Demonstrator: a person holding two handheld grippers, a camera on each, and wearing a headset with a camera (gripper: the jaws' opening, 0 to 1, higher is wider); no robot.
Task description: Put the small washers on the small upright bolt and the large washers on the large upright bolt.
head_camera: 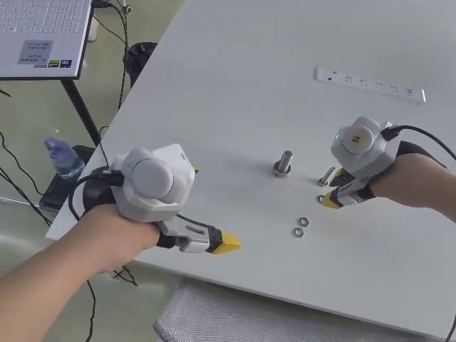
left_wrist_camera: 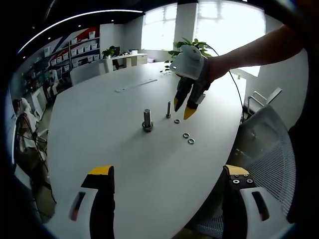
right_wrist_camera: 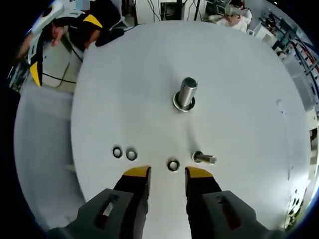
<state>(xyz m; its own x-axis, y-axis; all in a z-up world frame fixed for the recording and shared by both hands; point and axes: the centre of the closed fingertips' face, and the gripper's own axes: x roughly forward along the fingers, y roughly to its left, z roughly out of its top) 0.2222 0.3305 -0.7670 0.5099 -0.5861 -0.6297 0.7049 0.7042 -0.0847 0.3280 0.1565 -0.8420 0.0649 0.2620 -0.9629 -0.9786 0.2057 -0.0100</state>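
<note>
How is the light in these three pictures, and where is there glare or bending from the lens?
Head view: soft, even light, only a faint shadow by the large bolt, and the table edges are straight. Left gripper view: the windows are blown out to white, and the fisheye bows the table rim. Right gripper view: the table looks almost round, and the large bolt's metal shines.

No word or number can be read for certain. On the laptop (head_camera: 43, 28), a white label (head_camera: 35, 51) on the palm rest carries several lines of print, too small to make out, and the small coloured stickers (head_camera: 64, 63) just beside it are equally illegible. A pale round disc (head_camera: 358, 140) on the housing of the right gripper (head_camera: 331, 200) bears a dark mark, possibly digits, too blurred to tell
</note>
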